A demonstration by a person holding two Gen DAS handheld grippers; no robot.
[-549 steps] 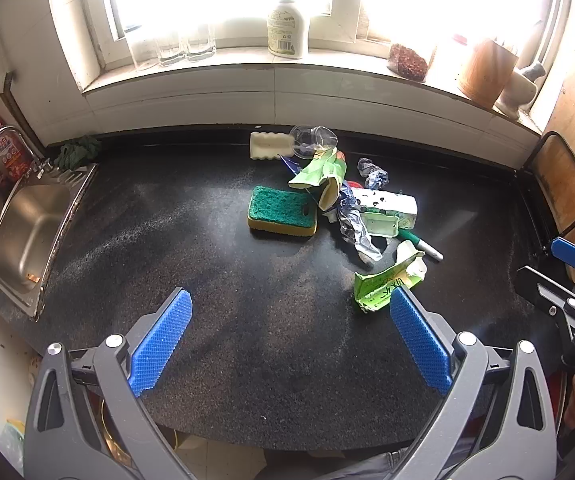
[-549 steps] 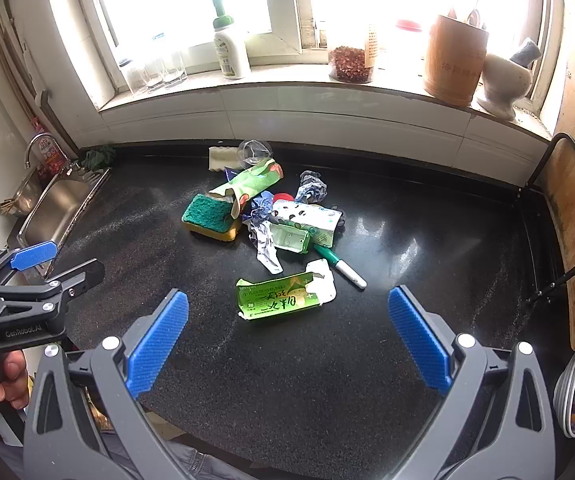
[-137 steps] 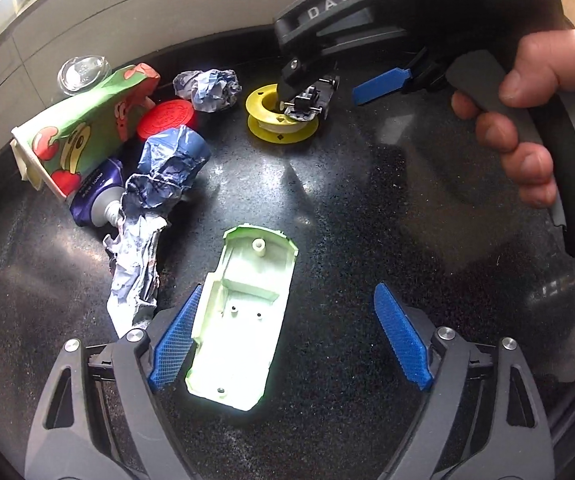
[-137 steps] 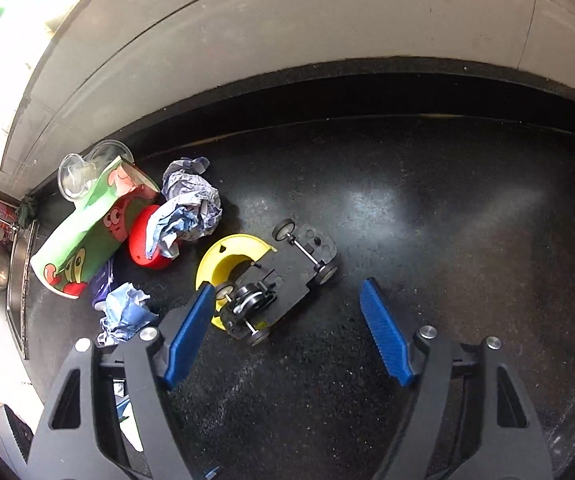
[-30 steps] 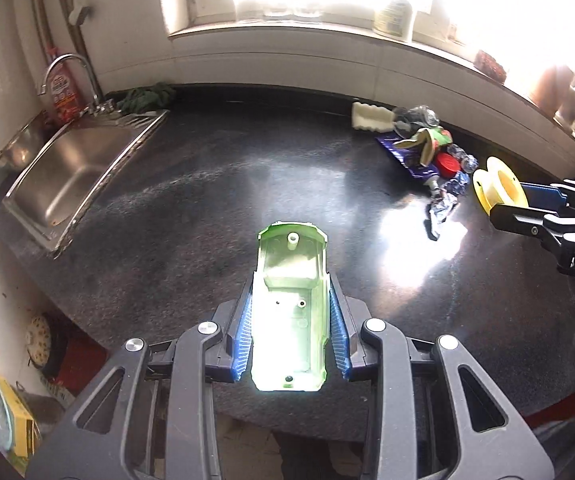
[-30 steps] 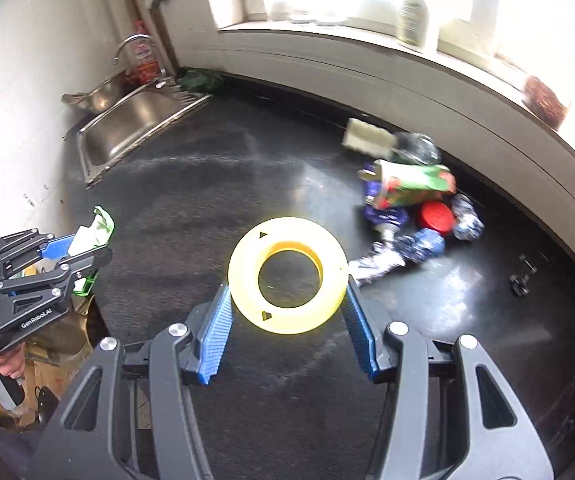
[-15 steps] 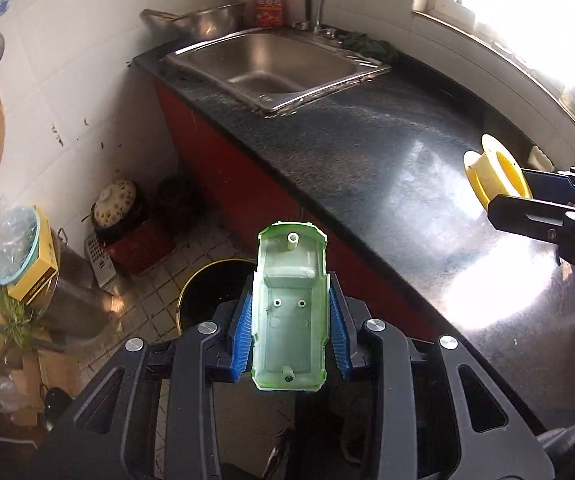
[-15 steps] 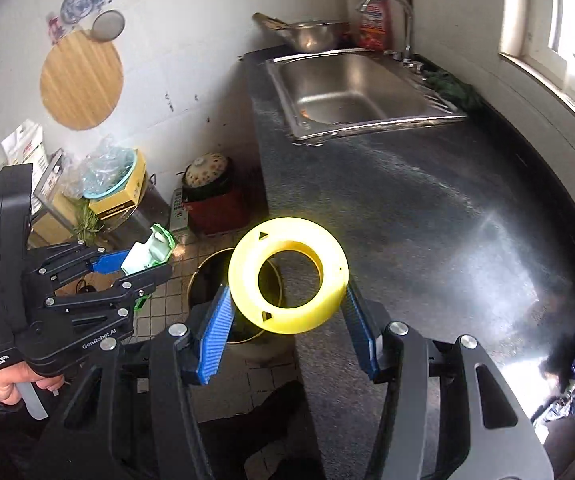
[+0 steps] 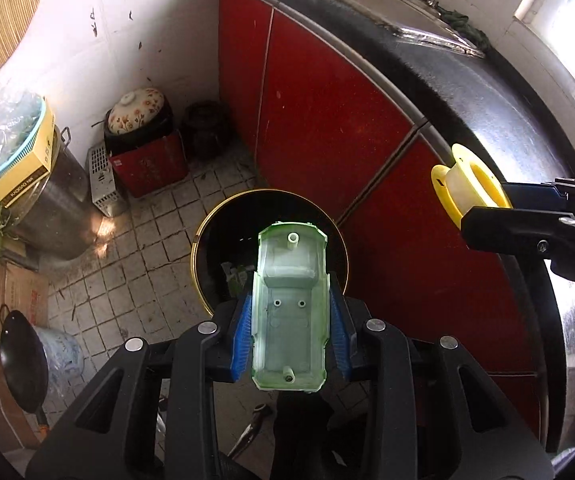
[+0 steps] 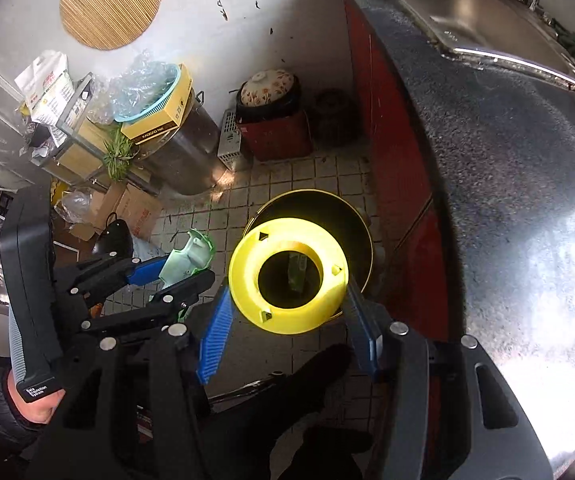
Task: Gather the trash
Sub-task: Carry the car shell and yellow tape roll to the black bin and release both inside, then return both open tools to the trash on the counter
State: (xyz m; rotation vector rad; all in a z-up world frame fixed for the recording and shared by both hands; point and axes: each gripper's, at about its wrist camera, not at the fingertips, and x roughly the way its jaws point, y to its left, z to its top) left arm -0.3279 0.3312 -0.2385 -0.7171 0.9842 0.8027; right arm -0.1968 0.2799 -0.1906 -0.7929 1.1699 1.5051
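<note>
Left wrist view now looks down on the round black gold-rimmed trash bin [image 9: 203,256] instead of the countertop; the left gripper [image 9: 290,332] still clamps the pale green plastic toy-car shell [image 9: 289,308] above it. Right gripper [image 10: 287,320] keeps clamping the yellow plastic spool [image 10: 287,276] over the bin.

The toy car shell [image 9: 289,312] is pale translucent green, clamped between blue ribbed pads [image 9: 242,334] on black arms. The spool [image 10: 287,276] is bright yellow with a white core. The bin [image 9: 203,248] is black with a gold rim. Cabinet doors [image 9: 327,92] are red; the countertop [image 10: 527,184] is speckled black; the floor [image 9: 159,232] is small grey-white tiles
</note>
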